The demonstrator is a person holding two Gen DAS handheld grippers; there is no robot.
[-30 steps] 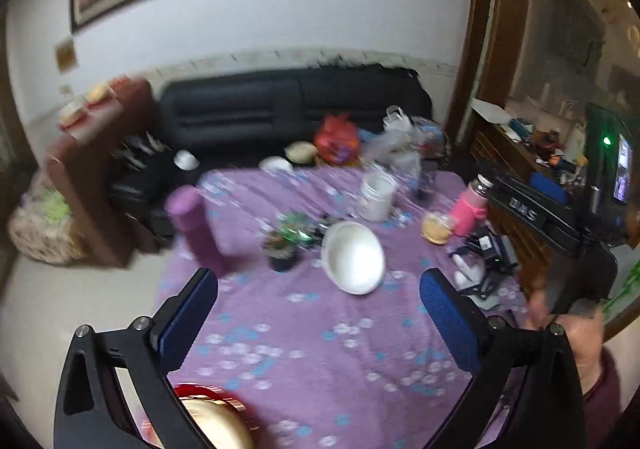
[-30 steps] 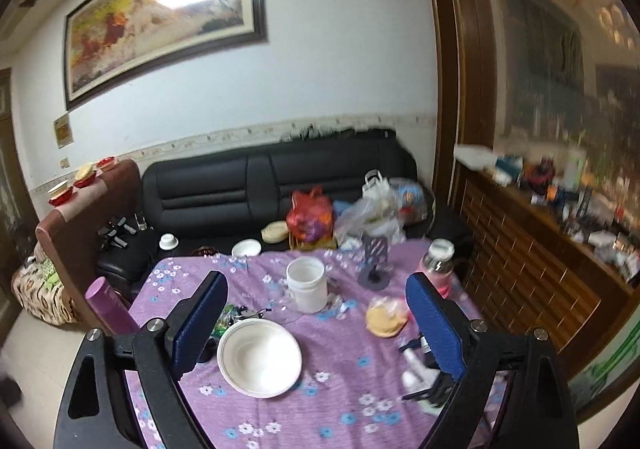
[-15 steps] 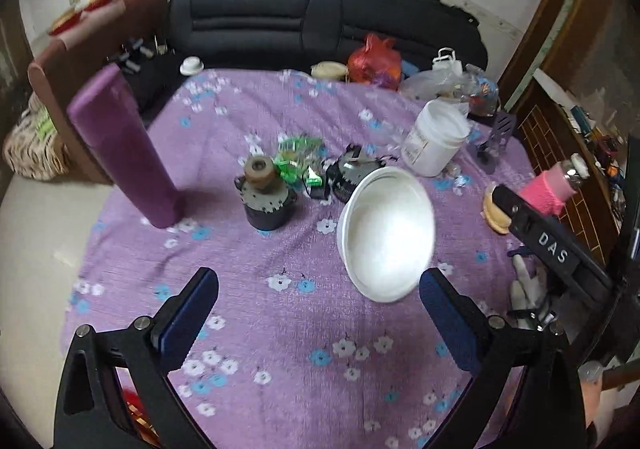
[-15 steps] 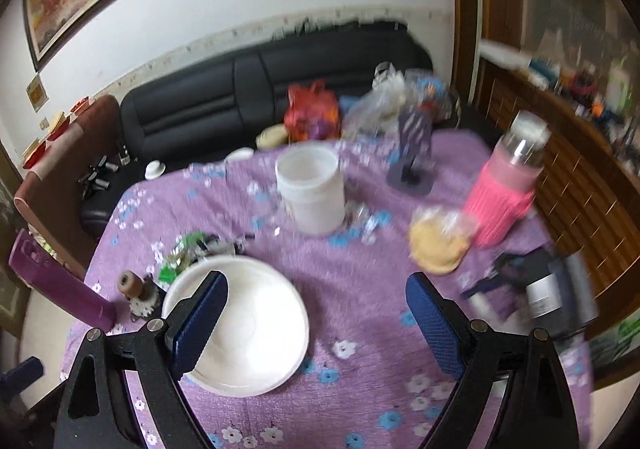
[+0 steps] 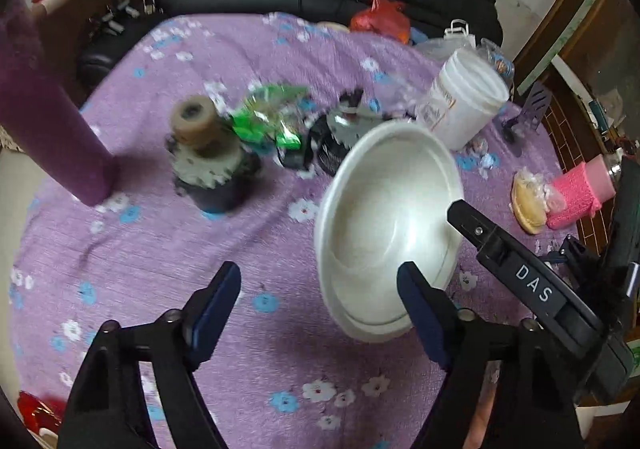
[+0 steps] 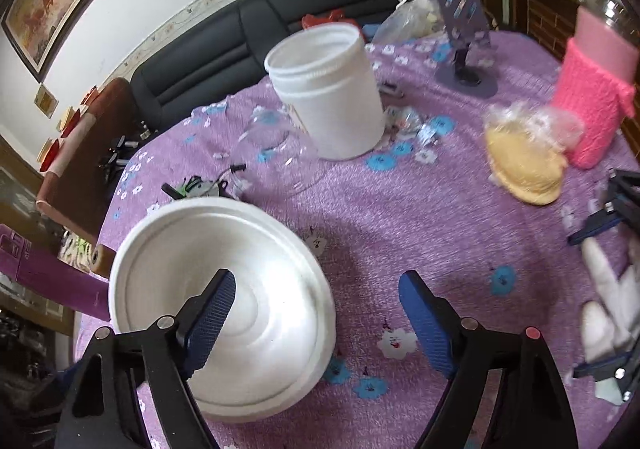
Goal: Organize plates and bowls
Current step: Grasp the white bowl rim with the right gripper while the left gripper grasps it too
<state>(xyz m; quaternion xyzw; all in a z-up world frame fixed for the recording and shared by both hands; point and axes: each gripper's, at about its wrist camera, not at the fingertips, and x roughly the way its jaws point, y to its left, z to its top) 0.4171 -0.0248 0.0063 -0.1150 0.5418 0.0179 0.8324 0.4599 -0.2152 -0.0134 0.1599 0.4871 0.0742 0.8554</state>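
1. Two hand-held grippers hang over a tabletop [image 5: 132,249] covered in purple flowered cloth. The left hand-held gripper [image 5: 318,301] has just been closing but its blue pads are still well apart, with bare cloth between them and nothing held.
2. One white bowl [image 5: 386,221] sits on the cloth toward the tabletop's right side – empty, mouth up. In the left wrist view the gripper's right pad overlaps the bowl's near rim; I cannot tell whether it touches.
3. The right hand-held gripper [image 6: 316,307] has also just been closing and stands wide. Its left pad is over the bowl's [image 6: 224,289] inside, the right pad over cloth; the bowl's right rim lies between them, not pinched.
4. Behind the bowl stands a white tub [image 6: 326,89], lid off – its contents are hidden.
5. Toward the right edge are a pink knit-sleeved bottle [image 6: 592,105] and a yellow item under clear wrap [image 6: 524,165].
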